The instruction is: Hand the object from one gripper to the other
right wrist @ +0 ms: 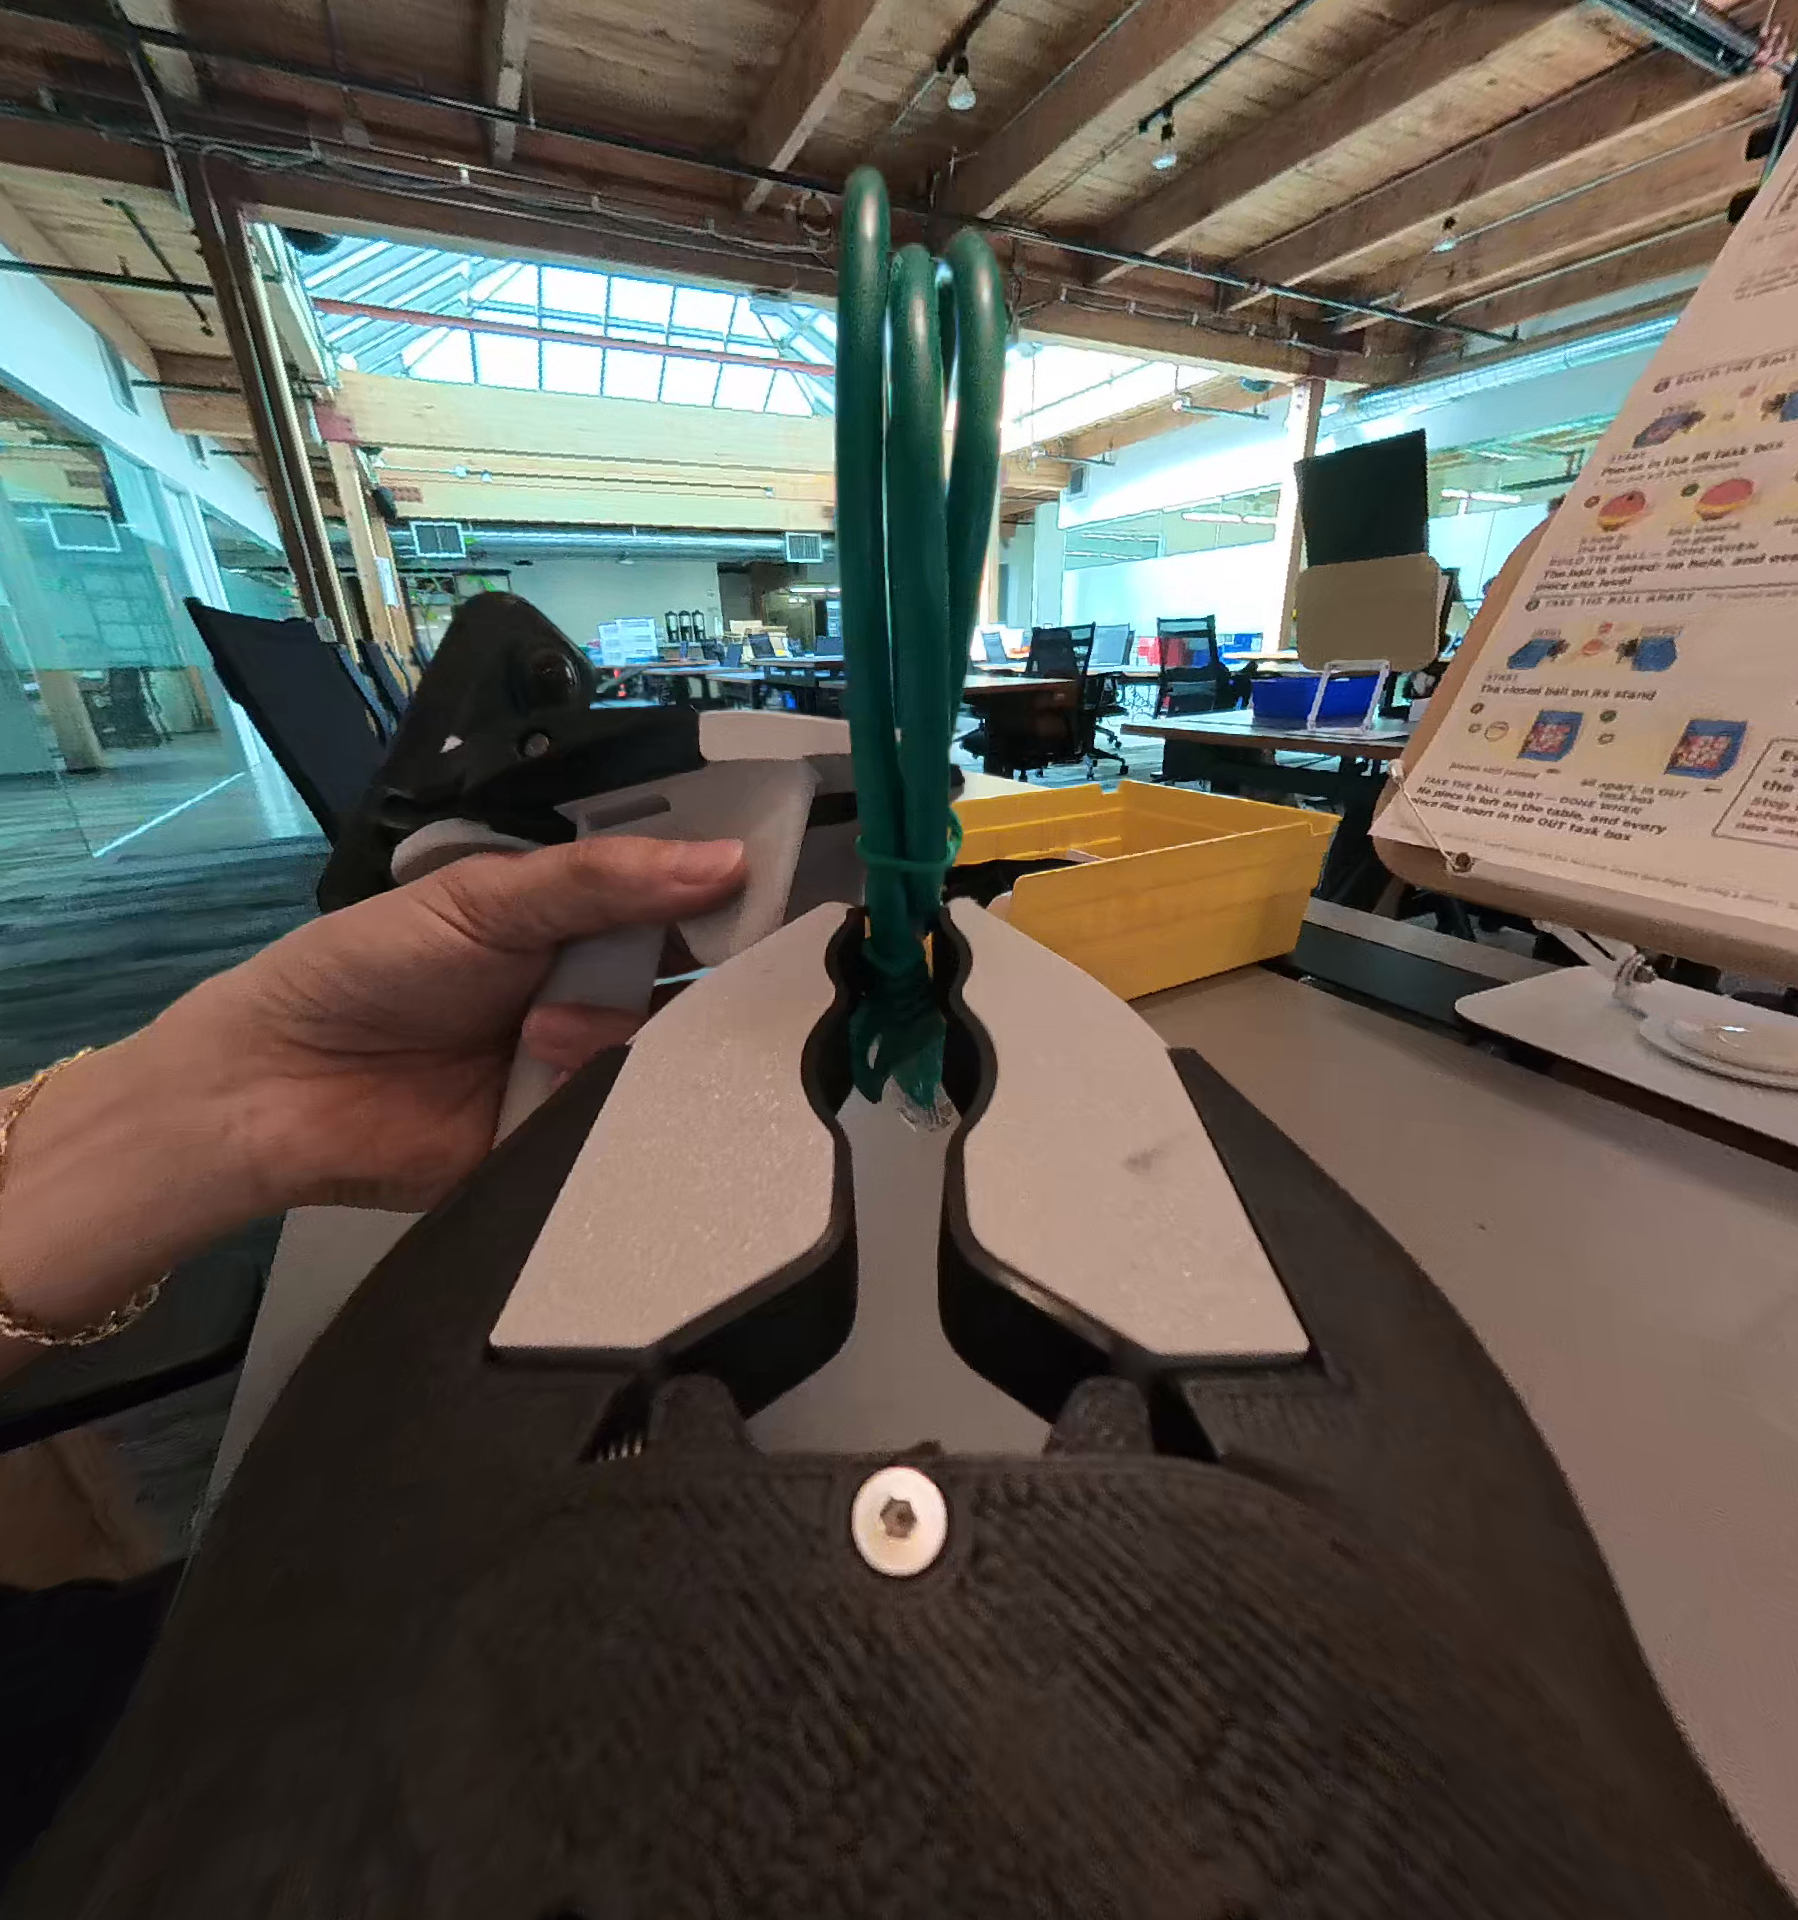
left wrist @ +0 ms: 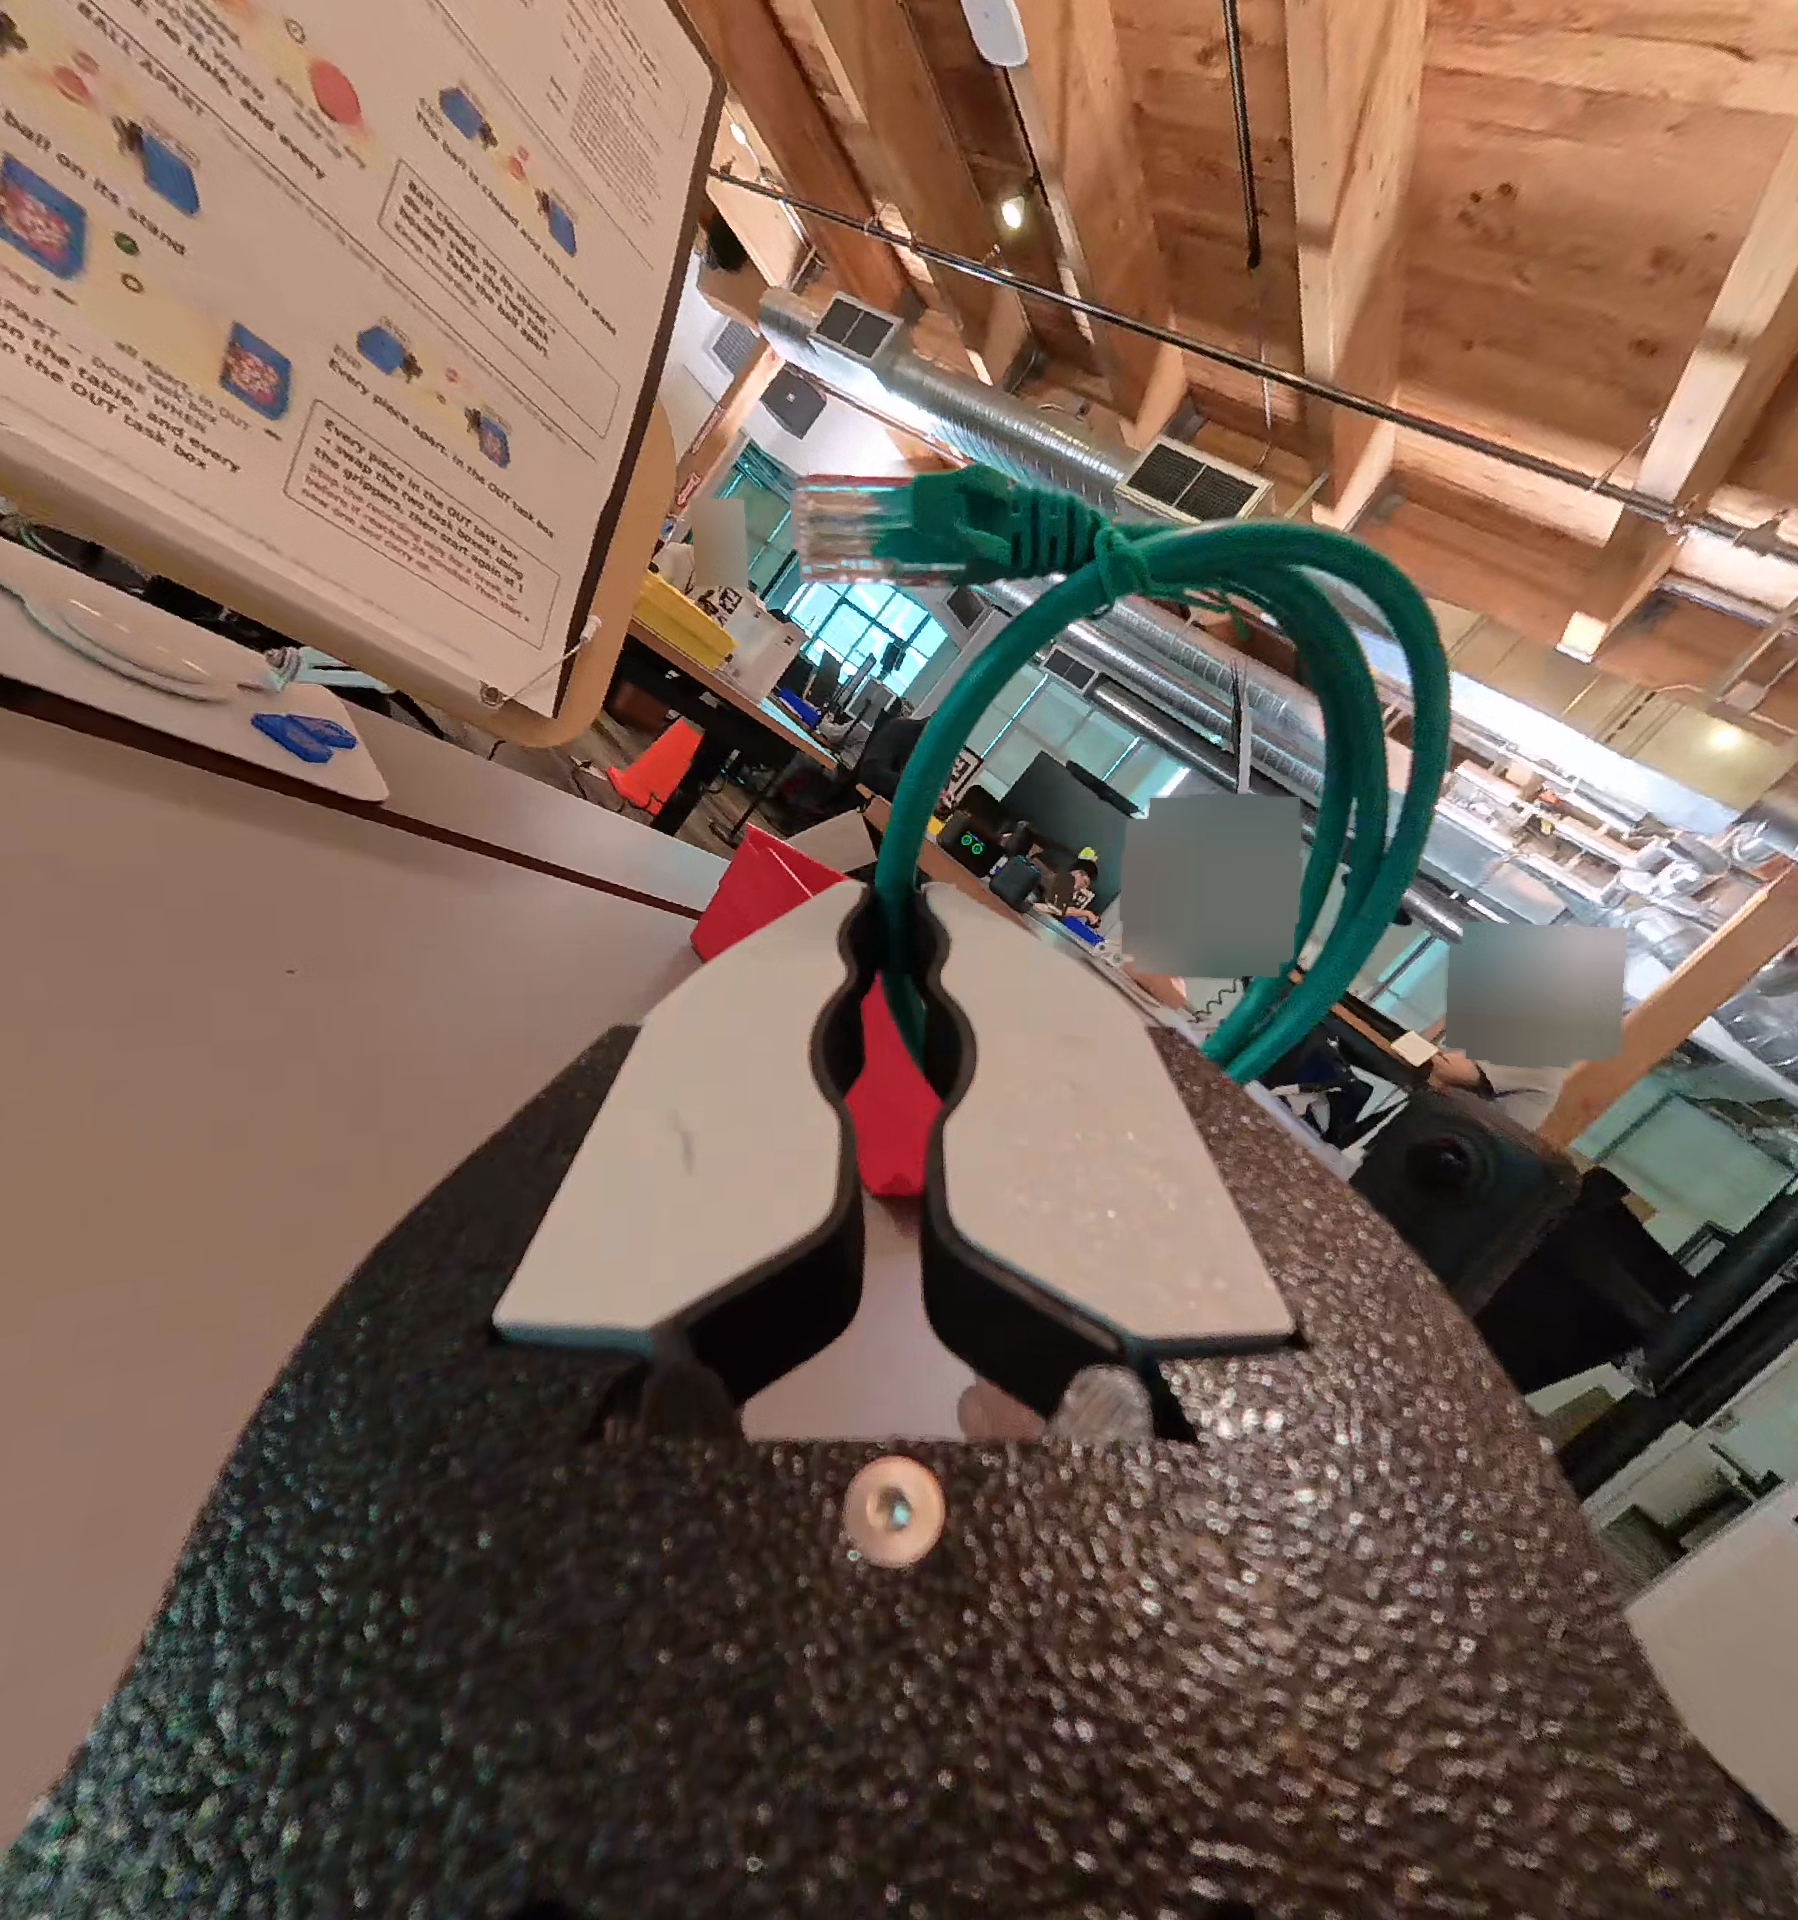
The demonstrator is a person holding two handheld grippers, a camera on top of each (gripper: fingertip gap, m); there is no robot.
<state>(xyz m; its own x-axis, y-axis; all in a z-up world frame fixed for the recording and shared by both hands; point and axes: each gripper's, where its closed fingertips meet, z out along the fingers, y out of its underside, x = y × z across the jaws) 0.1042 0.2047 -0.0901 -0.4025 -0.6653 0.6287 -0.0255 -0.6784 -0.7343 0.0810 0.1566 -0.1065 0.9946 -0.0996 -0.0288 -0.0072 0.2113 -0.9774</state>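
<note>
Grey table below, both left gripper and right gripper pinching the green cable.

My left gripper has its jaws pinched on the green cable, loops arching up and right, the clear plug pointing left. A red bin sits just beyond my tips on the bench. An instruction board leans upper left.
</note>
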